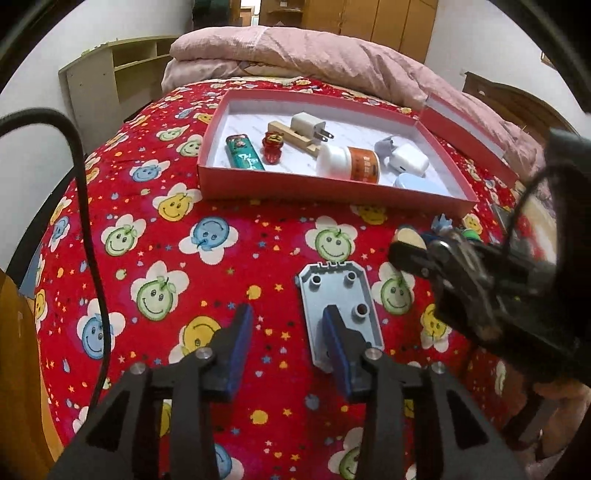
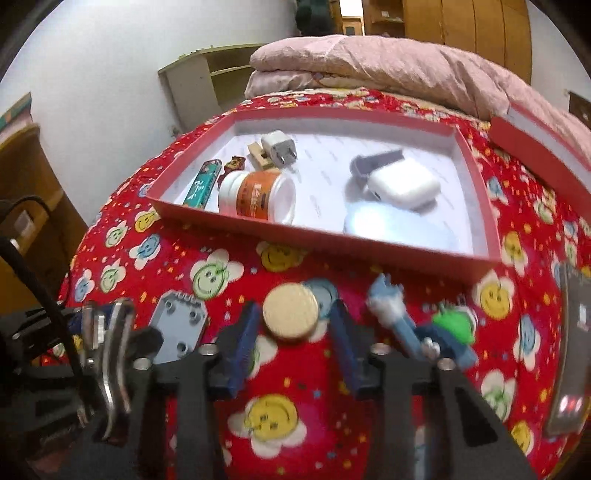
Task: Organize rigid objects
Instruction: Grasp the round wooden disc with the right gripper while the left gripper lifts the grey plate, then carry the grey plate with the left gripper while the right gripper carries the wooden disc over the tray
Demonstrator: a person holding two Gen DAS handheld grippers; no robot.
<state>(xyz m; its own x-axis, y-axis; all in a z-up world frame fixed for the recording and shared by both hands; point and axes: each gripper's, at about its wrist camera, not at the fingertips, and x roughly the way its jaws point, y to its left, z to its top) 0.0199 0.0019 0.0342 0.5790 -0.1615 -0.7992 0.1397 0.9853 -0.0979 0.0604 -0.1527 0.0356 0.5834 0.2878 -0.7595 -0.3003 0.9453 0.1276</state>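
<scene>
Presently the right gripper (image 2: 295, 325) has its jaws pinching the round gold disc (image 2: 291, 311) at lower centre, just short of the red box (image 2: 325, 242). The left gripper (image 1: 288, 332) stands spread and empty over the grey plate (image 1: 338, 295). Next: lift the disc into the box.

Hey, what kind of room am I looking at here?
Most likely a bedroom: the red box sits on a bed with a smiley-flower blanket, a folded pink quilt lies at the far end, and wooden wardrobes stand behind.
</scene>
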